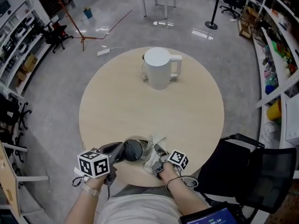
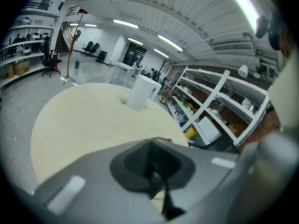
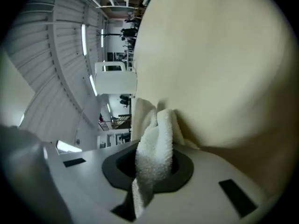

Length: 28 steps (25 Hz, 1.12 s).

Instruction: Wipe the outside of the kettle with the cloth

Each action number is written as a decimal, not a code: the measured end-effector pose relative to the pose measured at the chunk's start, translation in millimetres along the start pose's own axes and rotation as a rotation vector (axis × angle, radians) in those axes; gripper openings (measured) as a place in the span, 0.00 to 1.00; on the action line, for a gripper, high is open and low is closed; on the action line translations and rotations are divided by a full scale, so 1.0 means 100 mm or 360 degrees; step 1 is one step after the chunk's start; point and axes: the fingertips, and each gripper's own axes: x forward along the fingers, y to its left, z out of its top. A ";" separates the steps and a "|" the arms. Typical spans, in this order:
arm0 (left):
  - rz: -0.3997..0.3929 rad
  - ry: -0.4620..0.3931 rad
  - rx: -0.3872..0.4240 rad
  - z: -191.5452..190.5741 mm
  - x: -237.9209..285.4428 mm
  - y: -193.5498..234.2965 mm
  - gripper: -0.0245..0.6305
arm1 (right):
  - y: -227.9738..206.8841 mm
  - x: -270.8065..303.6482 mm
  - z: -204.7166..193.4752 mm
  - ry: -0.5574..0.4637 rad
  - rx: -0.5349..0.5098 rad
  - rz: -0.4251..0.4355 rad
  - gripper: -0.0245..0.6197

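Your right claw [image 3: 154,174] pinches the cloth [image 1: 152,157] at the near edge of the tabletop [image 1: 117,111]. Your left claw [image 2: 156,178], just beside it, is closed on nothing. The kettle [image 1: 159,68] stands upright near the far edge, well apart from both.

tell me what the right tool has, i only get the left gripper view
Observer: The right tool is shut on the white cloth, with a fold standing up between its jaws.
Operator: is the cloth on the kettle yet
Observer: No. In the head view the cloth is bunched at the near edge of the table. The kettle stands on the far side, with bare tabletop between them.
Operator: where's my left tool next to it
Observer: The left tool is close beside the cloth on its left, at the same near edge.
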 end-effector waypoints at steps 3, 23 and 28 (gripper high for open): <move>0.0004 -0.0089 -0.0102 -0.01 -0.09 0.05 0.03 | 0.53 -0.33 -0.26 0.0075 -0.0099 0.0104 0.11; -0.0157 -0.0266 -0.0130 -0.08 0.03 -0.56 0.03 | 0.56 -0.03 -0.11 0.0202 -0.0096 0.0213 0.11; -0.0216 -0.0303 -0.0236 -0.03 0.00 -0.45 0.03 | 1.00 -0.08 -0.23 0.0239 -0.0273 0.0521 0.11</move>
